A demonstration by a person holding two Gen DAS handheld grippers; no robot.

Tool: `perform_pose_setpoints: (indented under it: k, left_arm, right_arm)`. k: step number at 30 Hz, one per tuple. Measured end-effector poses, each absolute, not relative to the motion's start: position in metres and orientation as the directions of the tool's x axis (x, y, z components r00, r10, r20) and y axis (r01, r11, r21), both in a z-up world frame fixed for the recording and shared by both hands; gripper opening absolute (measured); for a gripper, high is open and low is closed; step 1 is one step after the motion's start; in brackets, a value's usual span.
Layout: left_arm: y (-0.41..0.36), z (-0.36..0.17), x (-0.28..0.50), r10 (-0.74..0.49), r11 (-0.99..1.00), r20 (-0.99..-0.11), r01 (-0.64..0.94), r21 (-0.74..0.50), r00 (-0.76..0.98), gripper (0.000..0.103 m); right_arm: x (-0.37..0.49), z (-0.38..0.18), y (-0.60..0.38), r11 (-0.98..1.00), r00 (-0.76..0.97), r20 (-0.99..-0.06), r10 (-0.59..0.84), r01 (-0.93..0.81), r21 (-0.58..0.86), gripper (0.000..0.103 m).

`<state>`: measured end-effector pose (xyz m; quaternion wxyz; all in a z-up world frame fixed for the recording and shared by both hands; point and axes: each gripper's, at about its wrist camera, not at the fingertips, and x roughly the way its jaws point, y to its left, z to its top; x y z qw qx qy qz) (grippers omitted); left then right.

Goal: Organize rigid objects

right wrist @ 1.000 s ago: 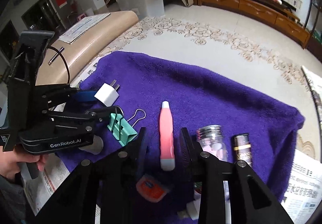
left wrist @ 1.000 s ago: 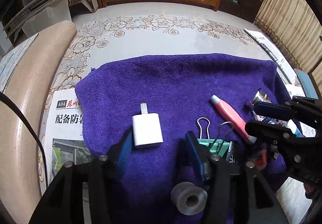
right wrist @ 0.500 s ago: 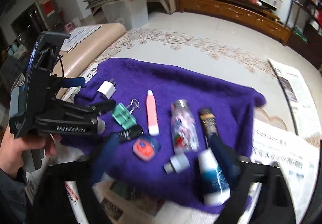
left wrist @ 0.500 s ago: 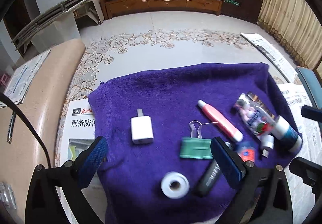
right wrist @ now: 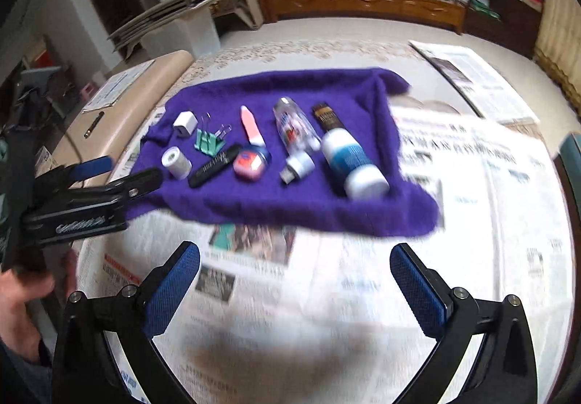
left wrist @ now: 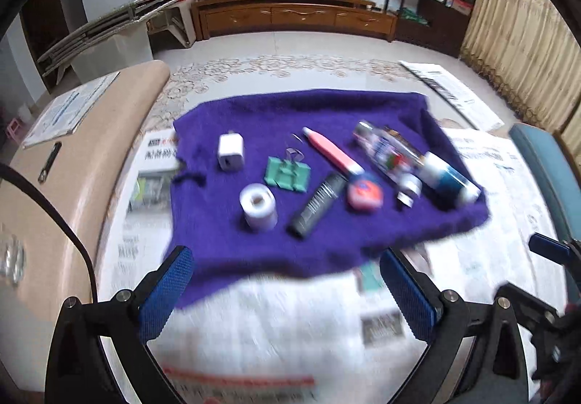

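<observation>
A purple towel [left wrist: 326, 106] [right wrist: 261, 88] lies on a newspaper-covered table and carries small rigid items: a white charger [left wrist: 230, 151], green binder clip [left wrist: 288, 175], white tape roll [left wrist: 258, 206], black tube [left wrist: 317, 204], pink pen [left wrist: 332, 151], pink-blue case [left wrist: 365, 193], clear bottle [left wrist: 388, 150] and a white-blue bottle [right wrist: 354, 160]. My left gripper [left wrist: 287, 280] is open and empty, held back over the table's near edge. My right gripper [right wrist: 296, 277] is open and empty, also pulled back above the newspaper.
Newspaper [right wrist: 472, 186] covers the table around the towel. A beige padded bench [left wrist: 72, 135] runs along the left with papers on it. A blue chair [left wrist: 544, 164] stands at the right. A wooden cabinet [left wrist: 290, 15] lines the far wall.
Both grippers opened wide and pulled back and up from the towel. The objects that were close between the fingers now lie farther away; all stay on the towel.
</observation>
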<state>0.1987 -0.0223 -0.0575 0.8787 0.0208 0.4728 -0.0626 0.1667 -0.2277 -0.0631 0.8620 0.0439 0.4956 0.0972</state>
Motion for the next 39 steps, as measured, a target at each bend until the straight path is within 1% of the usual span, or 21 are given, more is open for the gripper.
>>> perform_pose_setpoints:
  k: [2, 6, 10, 14, 19, 24, 27, 32, 36, 39]
  left_arm:
    - [-0.022, -0.054, 0.18, -0.117, 0.99, -0.83, 0.131, -0.053, 0.545, 0.103]
    - [-0.022, -0.046, 0.144, -0.111, 0.991, -0.813, 0.123, -0.048, 0.571, 0.103]
    - [-0.017, -0.04, 0.118, -0.133, 0.99, -0.808, 0.121, -0.077, 0.574, 0.103]
    - [-0.011, -0.036, 0.098, -0.094, 0.993, -0.805, 0.113, -0.034, 0.586, 0.103]
    - [-0.008, -0.03, 0.086, -0.088, 0.993, -0.803, 0.111, -0.027, 0.59, 0.103]
    - [-0.007, -0.028, 0.075, -0.066, 0.995, -0.796, 0.1, -0.006, 0.602, 0.103]
    - [-0.005, -0.026, 0.073, -0.074, 0.996, -0.799, 0.092, -0.023, 0.597, 0.103]
    - [-0.006, -0.023, 0.067, -0.028, 0.996, -0.791, 0.085, 0.031, 0.612, 0.103]
    - [-0.006, -0.019, 0.064, -0.031, 0.996, -0.792, 0.08, 0.023, 0.61, 0.103]
    - [-0.008, -0.016, 0.06, -0.014, 0.996, -0.786, 0.08, 0.046, 0.619, 0.103]
  right_arm:
    - [0.152, -0.063, -0.23, 0.983, 0.494, -0.85, 0.183, -0.101, 0.153, 0.103]
    - [0.127, -0.06, -0.234, 0.986, 0.503, -0.849, 0.165, -0.065, 0.153, 0.103]
    - [0.106, -0.049, -0.231, 0.988, 0.505, -0.851, 0.148, -0.04, 0.148, 0.103]
    - [0.085, -0.037, -0.221, 0.991, 0.515, -0.847, 0.131, -0.036, 0.131, 0.103]
    - [0.065, -0.025, -0.208, 0.993, 0.525, -0.843, 0.112, -0.035, 0.11, 0.103]
    - [0.052, -0.023, -0.206, 0.993, 0.534, -0.838, 0.109, -0.015, 0.12, 0.103]
    - [0.051, -0.024, -0.208, 0.991, 0.526, -0.843, 0.111, 0.003, 0.132, 0.103]
    - [0.047, -0.019, -0.208, 0.992, 0.534, -0.839, 0.104, 0.009, 0.129, 0.103]
    - [0.045, -0.02, -0.21, 0.992, 0.525, -0.845, 0.099, 0.017, 0.127, 0.103]
    - [0.043, -0.017, -0.211, 0.992, 0.523, -0.846, 0.101, 0.018, 0.129, 0.103]
